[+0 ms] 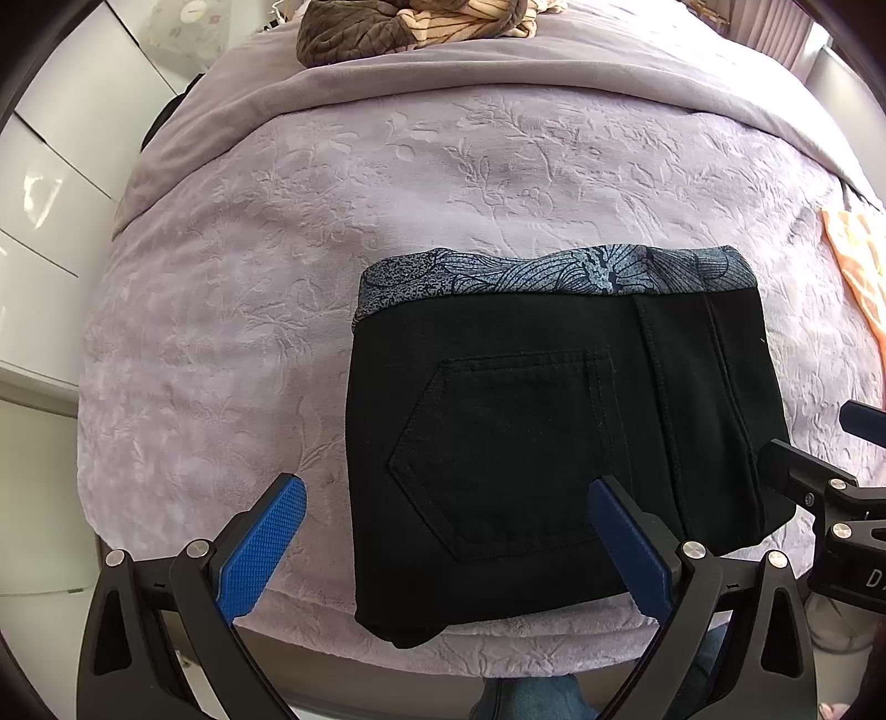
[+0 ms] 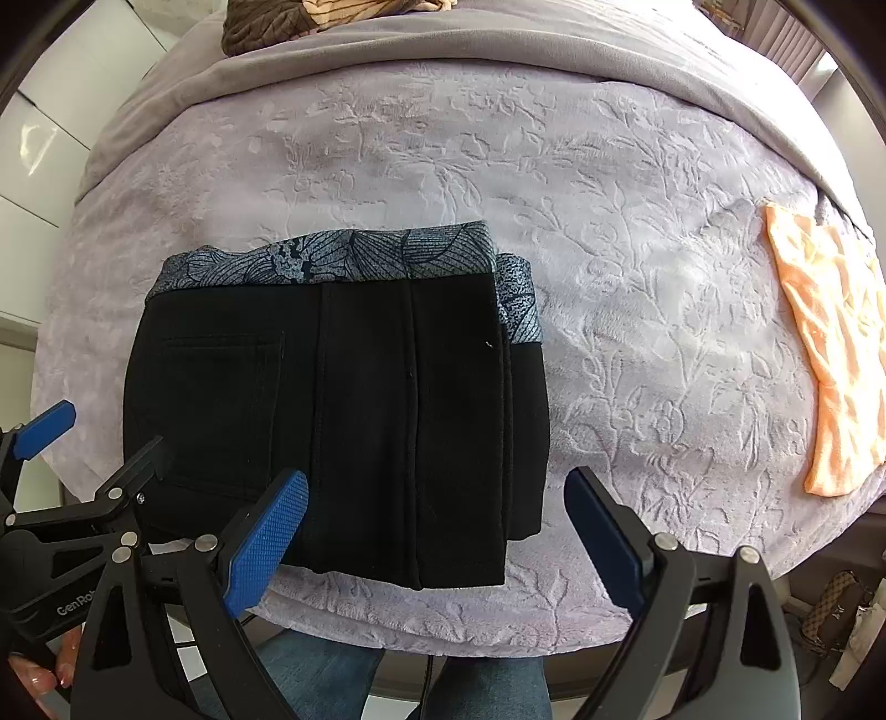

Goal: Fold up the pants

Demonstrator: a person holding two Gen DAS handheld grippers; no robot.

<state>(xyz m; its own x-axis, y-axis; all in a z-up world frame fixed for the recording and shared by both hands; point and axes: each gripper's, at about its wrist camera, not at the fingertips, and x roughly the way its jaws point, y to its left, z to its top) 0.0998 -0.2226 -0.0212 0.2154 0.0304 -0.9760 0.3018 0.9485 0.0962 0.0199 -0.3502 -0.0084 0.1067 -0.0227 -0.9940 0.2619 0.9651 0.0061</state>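
The black pants lie folded into a compact rectangle on the lilac bedspread, near the bed's front edge. A back pocket faces up, and the blue-grey patterned waistband runs along the far side. They also show in the right wrist view. My left gripper is open and empty, held just above the pants' near left part. My right gripper is open and empty, above the pants' near right edge. Each gripper shows at the edge of the other's view.
An orange cloth lies at the bed's right side. A brown and striped heap of clothes sits at the far end on a grey blanket. White cabinets stand to the left. The person's jeans show below the bed edge.
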